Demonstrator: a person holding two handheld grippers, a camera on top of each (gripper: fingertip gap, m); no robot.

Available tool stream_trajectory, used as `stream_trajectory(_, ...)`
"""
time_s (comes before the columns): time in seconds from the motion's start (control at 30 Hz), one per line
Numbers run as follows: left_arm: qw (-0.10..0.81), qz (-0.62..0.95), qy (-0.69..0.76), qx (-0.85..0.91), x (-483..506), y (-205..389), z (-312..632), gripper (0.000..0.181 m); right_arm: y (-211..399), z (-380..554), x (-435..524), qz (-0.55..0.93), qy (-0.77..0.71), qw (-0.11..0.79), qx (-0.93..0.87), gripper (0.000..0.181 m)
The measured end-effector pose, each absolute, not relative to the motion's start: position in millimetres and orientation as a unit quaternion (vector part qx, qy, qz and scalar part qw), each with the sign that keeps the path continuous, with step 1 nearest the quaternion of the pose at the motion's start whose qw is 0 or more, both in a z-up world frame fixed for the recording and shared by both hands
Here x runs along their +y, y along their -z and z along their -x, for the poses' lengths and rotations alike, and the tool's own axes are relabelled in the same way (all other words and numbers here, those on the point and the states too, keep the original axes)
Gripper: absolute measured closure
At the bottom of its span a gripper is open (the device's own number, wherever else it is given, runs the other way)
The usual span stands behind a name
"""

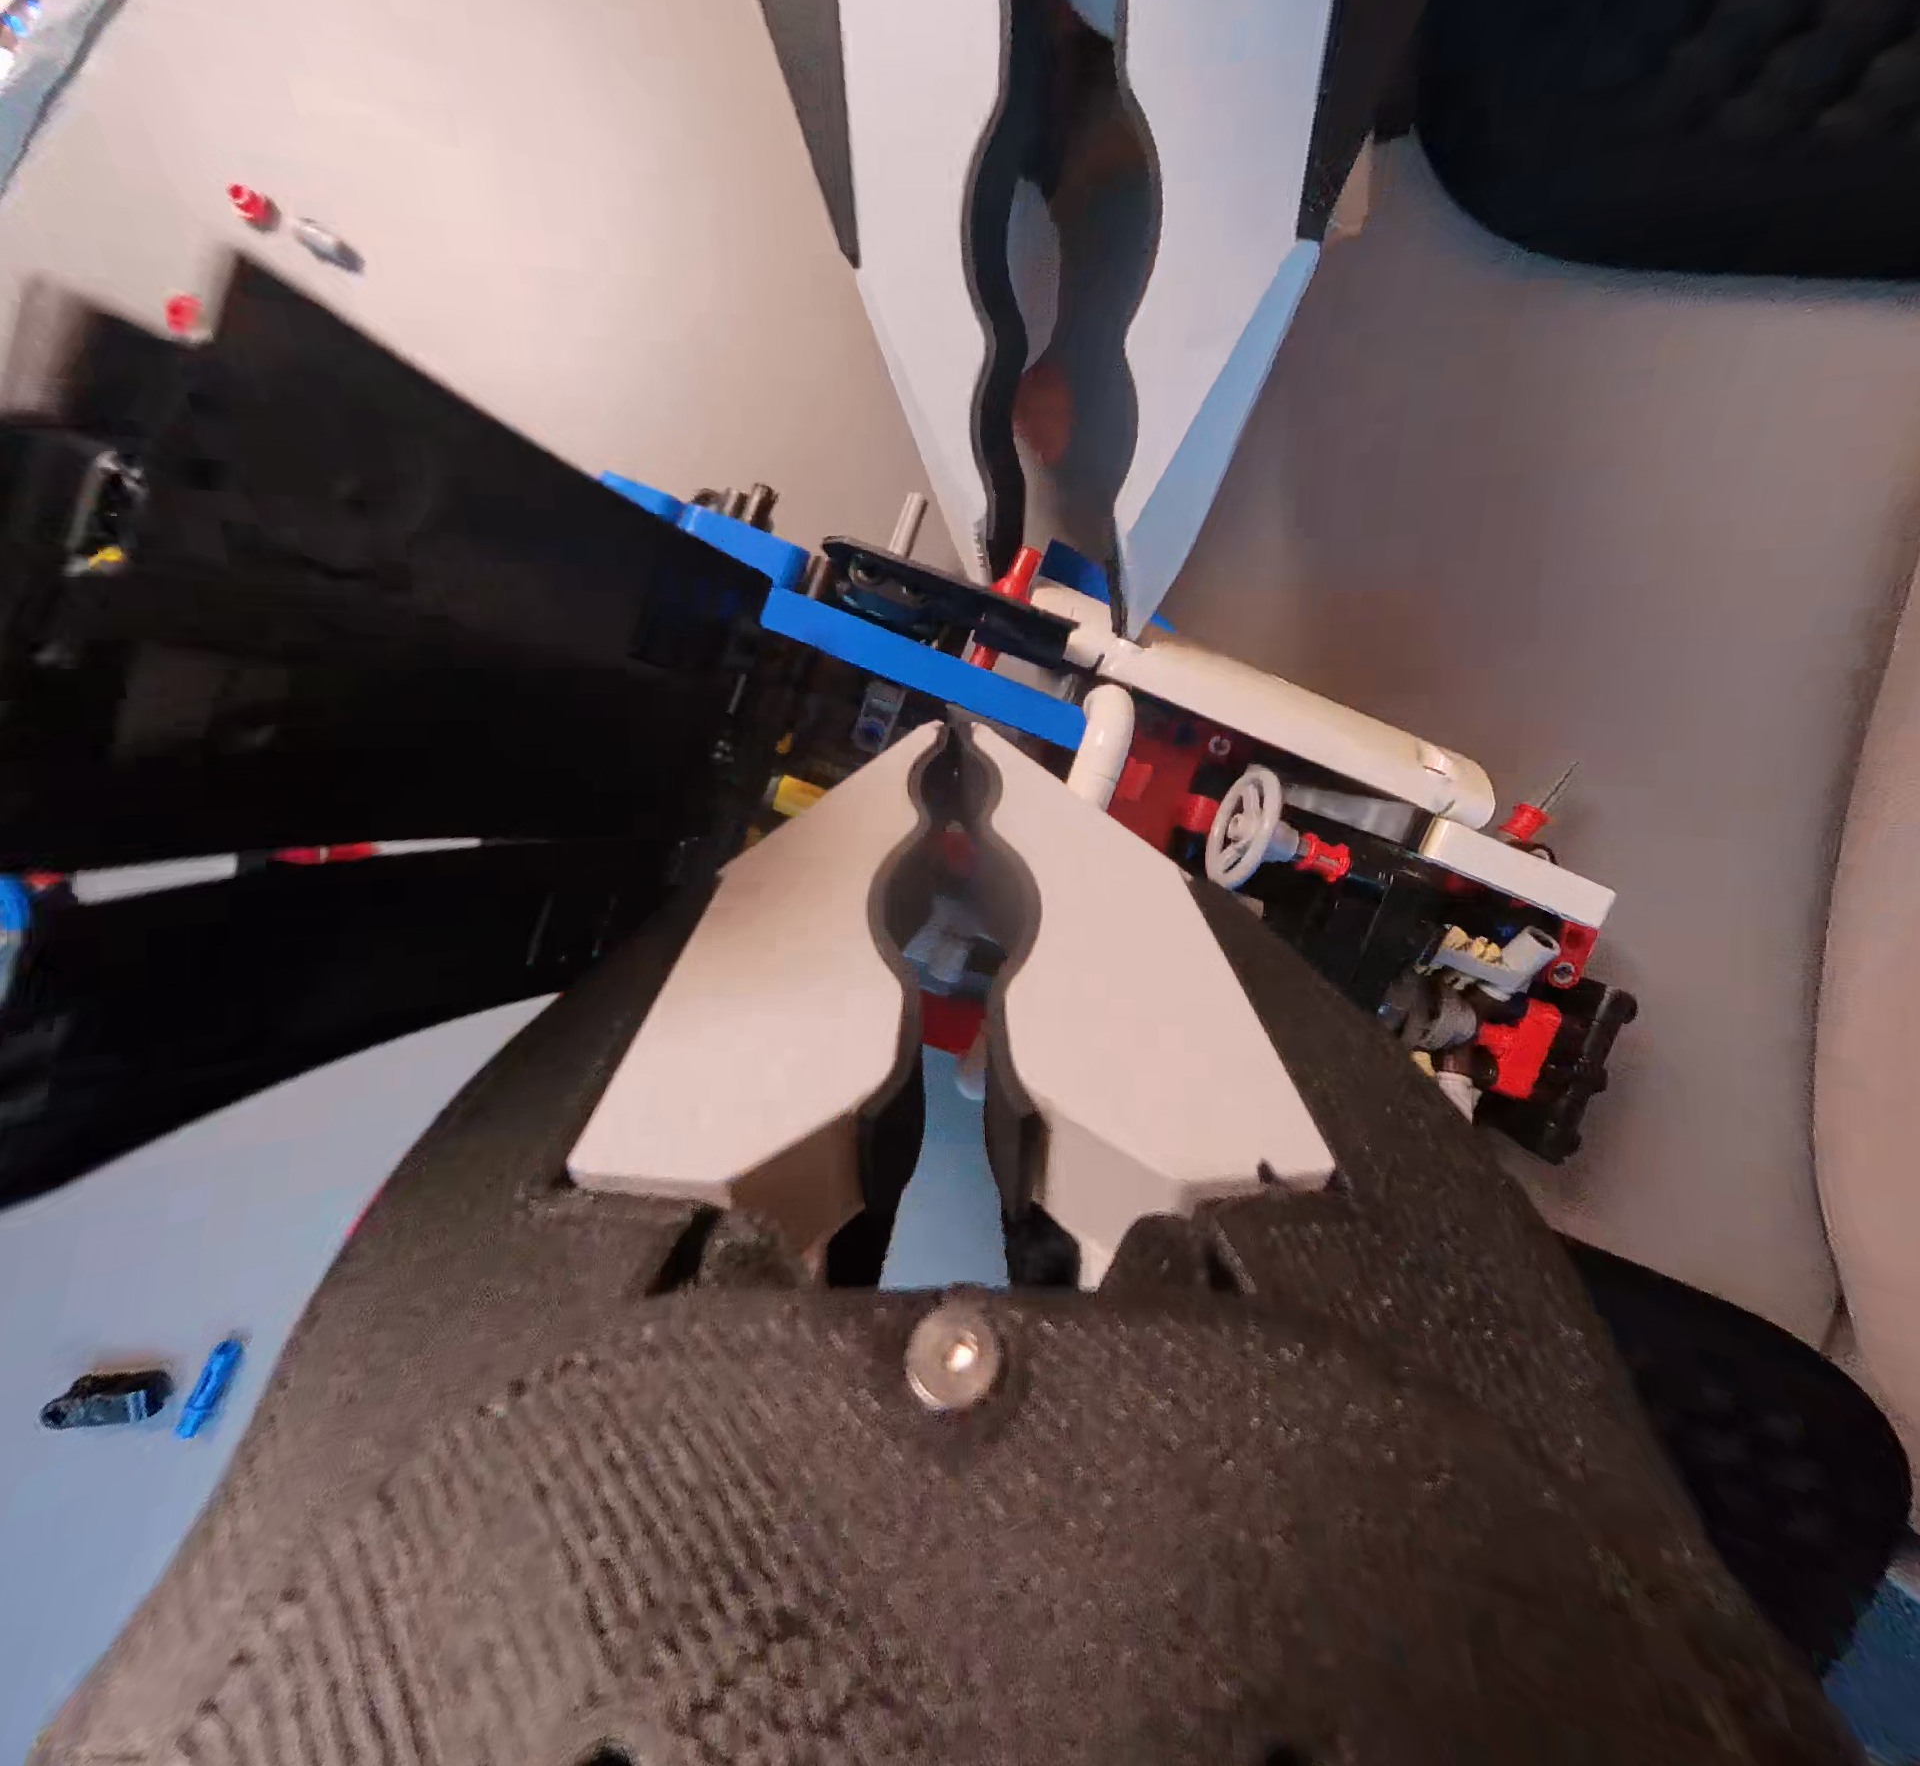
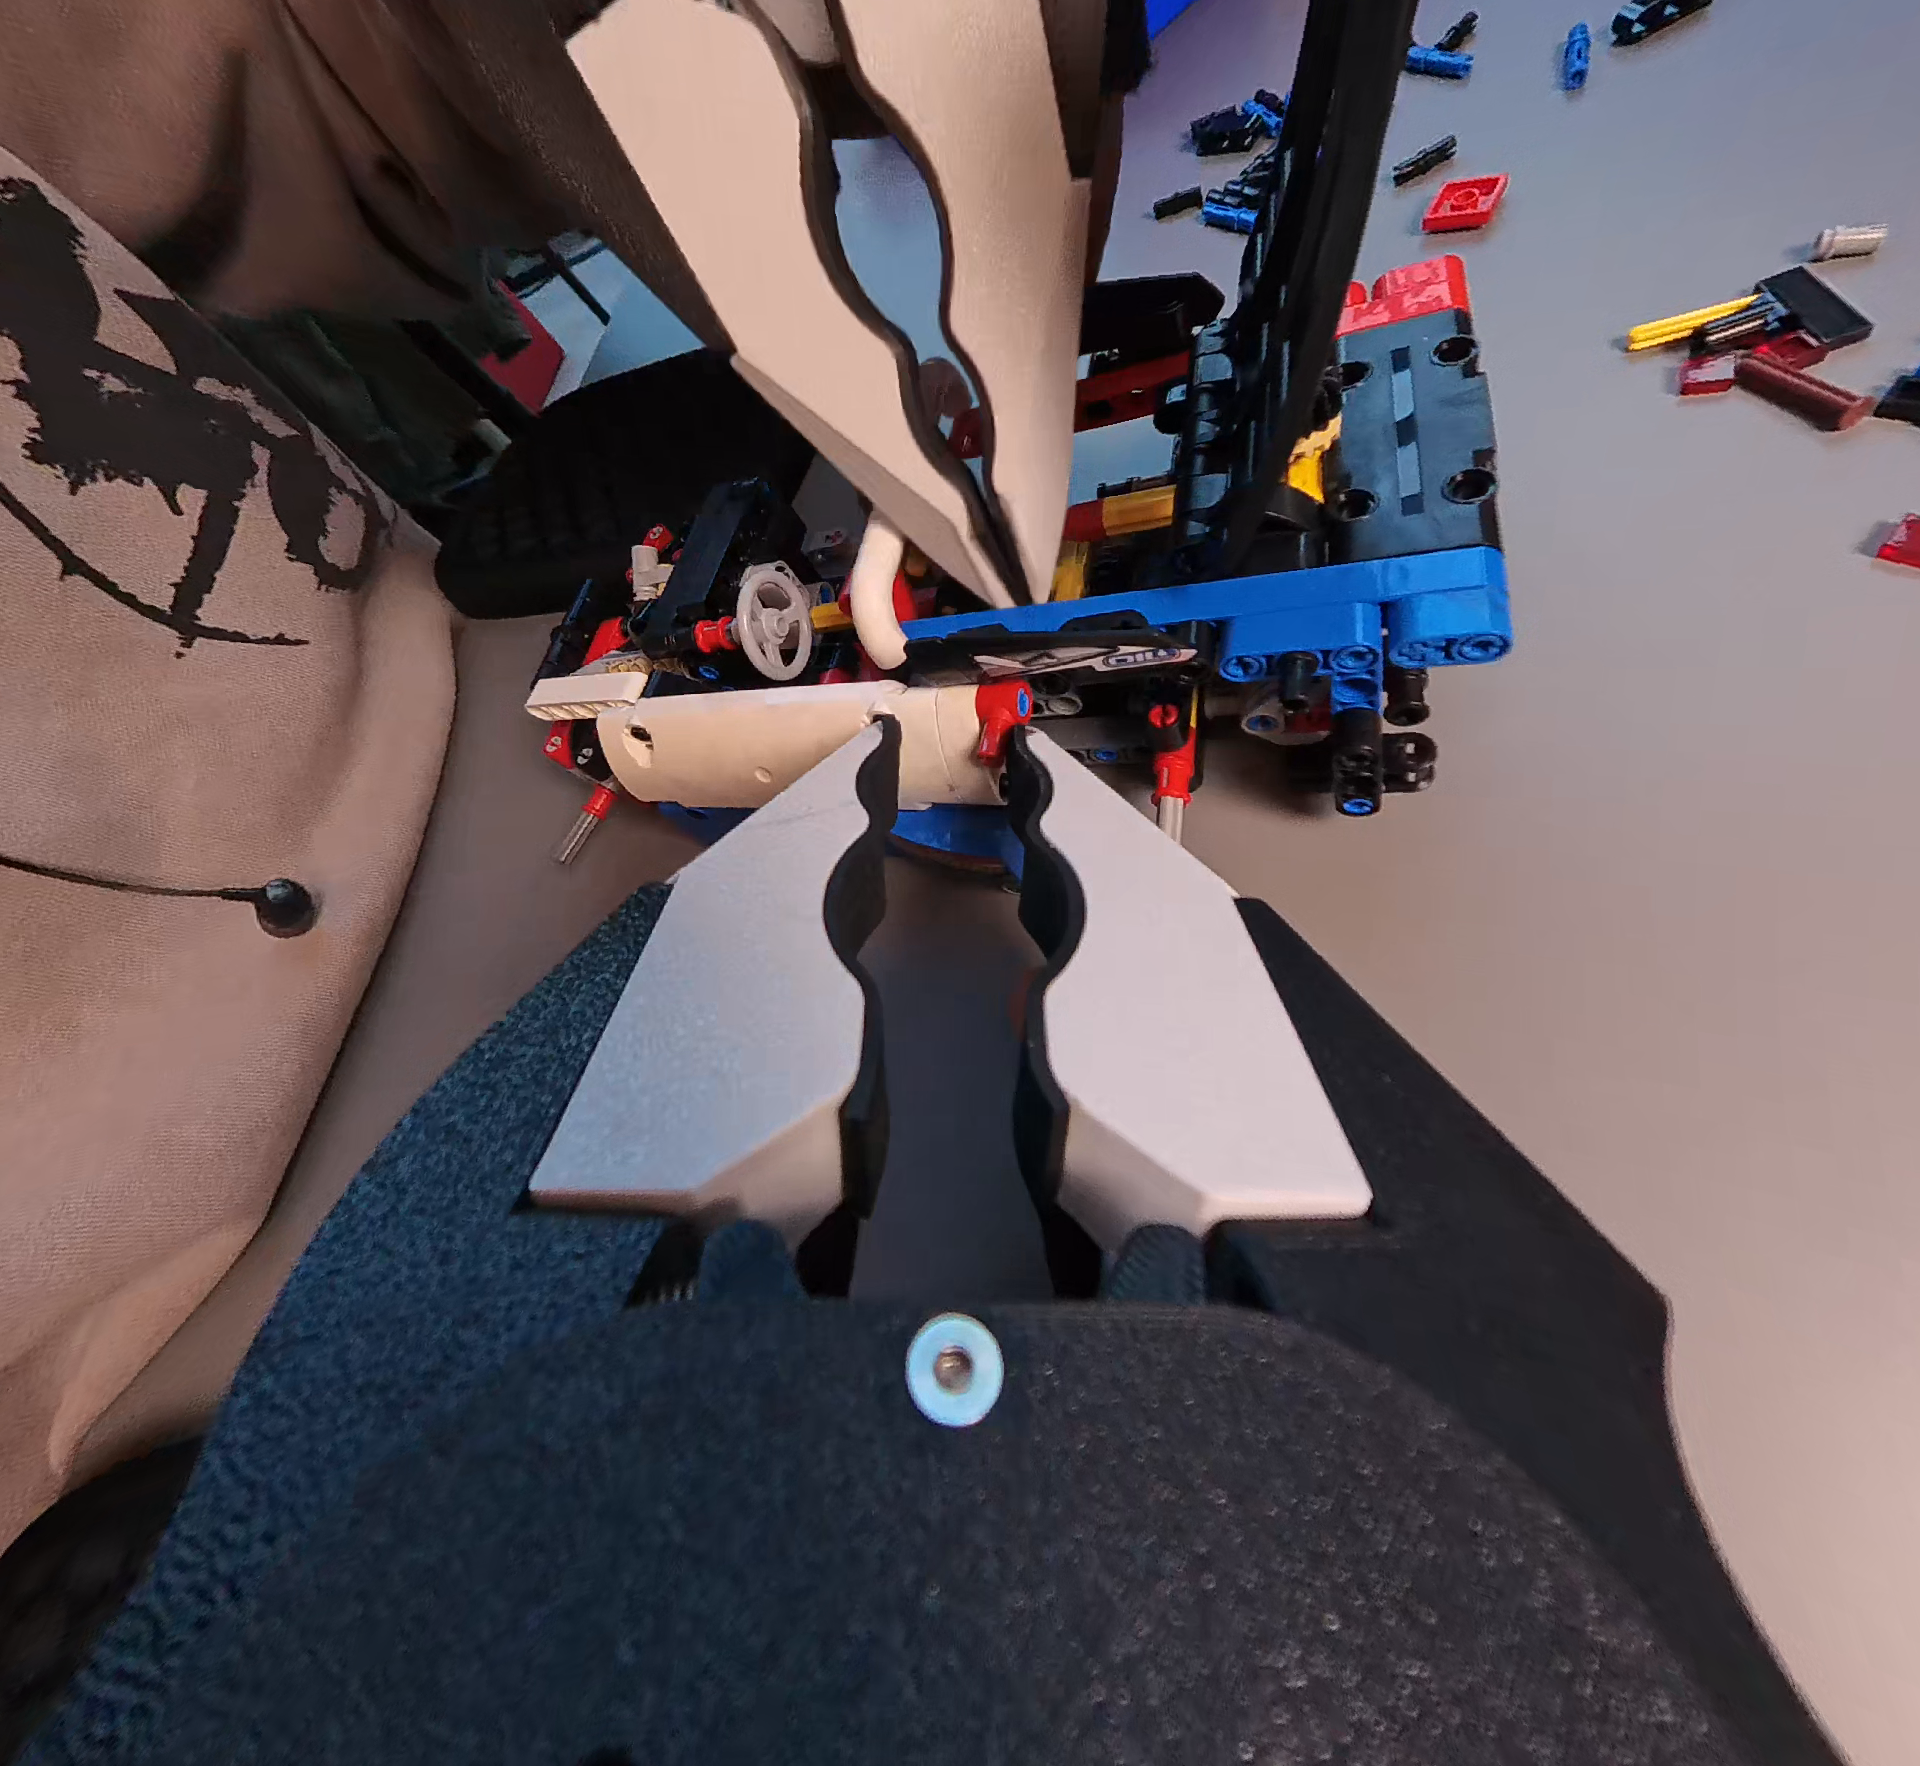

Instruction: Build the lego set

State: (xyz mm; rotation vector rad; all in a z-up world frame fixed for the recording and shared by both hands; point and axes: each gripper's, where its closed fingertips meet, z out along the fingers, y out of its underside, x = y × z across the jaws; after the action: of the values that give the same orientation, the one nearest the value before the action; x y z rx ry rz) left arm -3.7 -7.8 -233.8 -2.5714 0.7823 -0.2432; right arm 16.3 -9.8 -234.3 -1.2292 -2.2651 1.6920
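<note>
Left gripper (image 1: 951, 734) pinched on blue beam (image 1: 914, 667) | right gripper (image 2: 951, 740) parted around white panel (image 2: 758, 745) (one model (image 2: 1351, 511)).

Right hand-held gripper (image 2: 951, 740): body rough, matt black, layered like 3D-printed plastic; finger shells smooth matt white, pads (image 2: 857, 895) black, probably rubber. Shiny metal screw (image 2: 954, 1368) in the body. Lego model (image 2: 1039, 636): glossy hard plastic. Surface (image 2: 1662, 885): smooth, matt grey. Beige garment (image 2: 156, 781): soft woven cloth.
</note>
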Motion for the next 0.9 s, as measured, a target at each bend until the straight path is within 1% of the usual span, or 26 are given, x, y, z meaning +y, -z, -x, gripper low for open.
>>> stream_trajectory(0.13, 0.179, 0.921, 0.044, 0.344, -8.8, 238.8, 5.9, 0.181, 234.3, -14.9, -10.6, 0.391, -0.549, 0.023, -0.738, 0.163)
stream_trajectory(0.23, 0.150, 0.919, 0.057, 0.361, -11.6, 244.0, 5.9, 0.181, 234.3, -13.9, -12.5, 0.383, -0.549, 0.017, -0.742, 0.163)
stream_trajectory(0.57, 0.187, 0.902, 0.107, 0.374, -13.6, 243.4, -2.2, 0.181, 234.2, -16.0, -13.9, 0.374, -0.557, -0.029, -0.741, 0.165)
stream_trajectory(0.9, 0.191, 0.897, 0.119, 0.381, -14.4, 243.1, -5.2, 0.181, 234.5, -16.5, -15.1, 0.350, -0.556, -0.059, -0.752, 0.165)
